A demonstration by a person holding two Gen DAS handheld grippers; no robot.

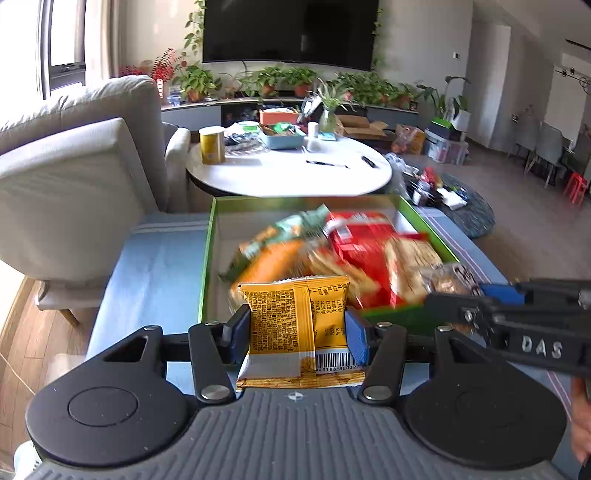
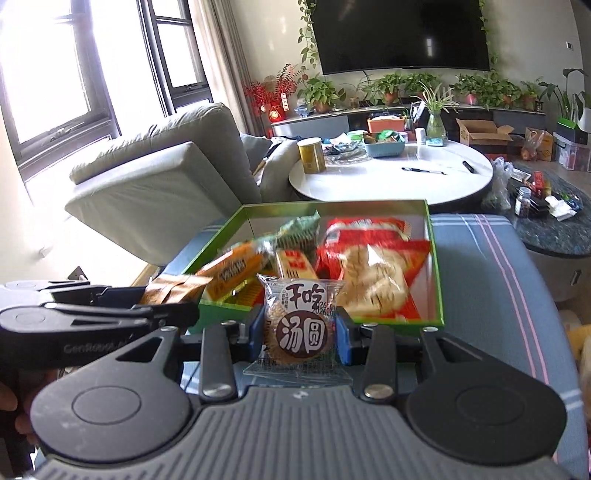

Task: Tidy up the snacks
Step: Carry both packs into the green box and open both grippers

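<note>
Snacks are mid-sort: left gripper (image 1: 297,334) fingers pinch a yellow packet (image 1: 295,325), right gripper (image 2: 300,334) fingers pinch a clear-wrapped cookie (image 2: 301,328), both near the green box (image 1: 205,258) already holding several packs, on a blue-covered bench (image 1: 155,258) in a living room.

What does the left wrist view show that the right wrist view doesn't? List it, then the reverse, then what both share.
Left only: the left gripper shut on a yellow packet, barcode facing the camera, and red stools far right.
Right only: the right gripper shut on a clear round-cookie packet, and the windows.
Both: the green box of snacks on the blue cloth, the white table, the TV.
</note>
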